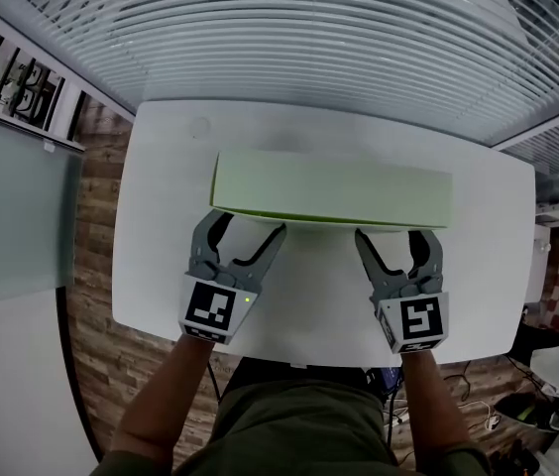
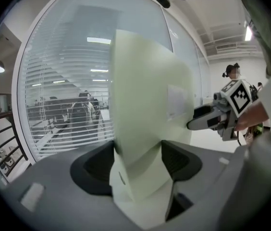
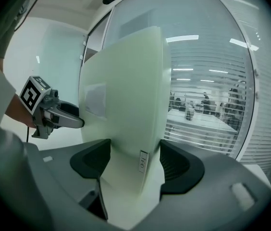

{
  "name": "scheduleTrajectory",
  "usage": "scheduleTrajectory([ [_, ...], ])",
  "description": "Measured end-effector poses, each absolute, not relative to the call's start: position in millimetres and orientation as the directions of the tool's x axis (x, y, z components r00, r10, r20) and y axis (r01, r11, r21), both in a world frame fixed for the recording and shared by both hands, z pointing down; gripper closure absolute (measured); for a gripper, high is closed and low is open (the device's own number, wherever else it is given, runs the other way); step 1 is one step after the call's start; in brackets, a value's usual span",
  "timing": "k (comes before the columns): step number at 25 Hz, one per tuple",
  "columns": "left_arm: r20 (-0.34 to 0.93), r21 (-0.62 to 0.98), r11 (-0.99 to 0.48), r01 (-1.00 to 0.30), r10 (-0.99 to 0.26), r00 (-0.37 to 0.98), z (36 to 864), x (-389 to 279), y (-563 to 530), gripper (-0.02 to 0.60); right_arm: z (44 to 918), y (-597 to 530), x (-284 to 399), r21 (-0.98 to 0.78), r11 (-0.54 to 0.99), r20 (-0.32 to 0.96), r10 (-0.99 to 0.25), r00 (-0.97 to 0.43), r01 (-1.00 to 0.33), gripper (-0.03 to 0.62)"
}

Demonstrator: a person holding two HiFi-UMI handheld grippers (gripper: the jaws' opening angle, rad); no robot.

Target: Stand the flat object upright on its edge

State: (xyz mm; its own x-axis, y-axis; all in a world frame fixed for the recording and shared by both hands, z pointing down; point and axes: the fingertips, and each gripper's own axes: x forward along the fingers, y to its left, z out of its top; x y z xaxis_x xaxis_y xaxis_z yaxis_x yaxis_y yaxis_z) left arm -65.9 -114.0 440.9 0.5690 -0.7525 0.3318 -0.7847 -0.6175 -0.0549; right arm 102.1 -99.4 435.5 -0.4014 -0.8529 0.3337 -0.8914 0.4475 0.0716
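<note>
A long, pale green flat box [image 1: 331,188] is over the middle of the white table [image 1: 156,266], with a wide pale face turned up toward me. My left gripper [image 1: 246,230] meets its near edge at the left end, and my right gripper [image 1: 398,238] meets it at the right end. In the left gripper view the box [image 2: 145,100] rises as a slab between the two dark pads [image 2: 96,163], filling the gap of that gripper [image 2: 138,161]. The right gripper view shows the same: the box [image 3: 126,95] is pressed between the pads [image 3: 178,165].
White window blinds [image 1: 309,28] run behind the table's far edge. A glass partition [image 1: 12,216] and wood floor [image 1: 96,226] lie to the left. Cables and clutter [image 1: 547,405] sit on the floor at the right. The table's near edge is just under my hands.
</note>
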Motion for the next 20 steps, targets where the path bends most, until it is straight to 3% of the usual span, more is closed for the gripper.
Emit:
scheduleTrajectory([
  [20, 0.336, -0.087, -0.598, -0.797, -0.770, 0.542, 454, -68, -116, 0.276, 448, -100, 101, 0.082, 0.450, 0.340, -0.851, -0.399, -0.889, 0.263],
])
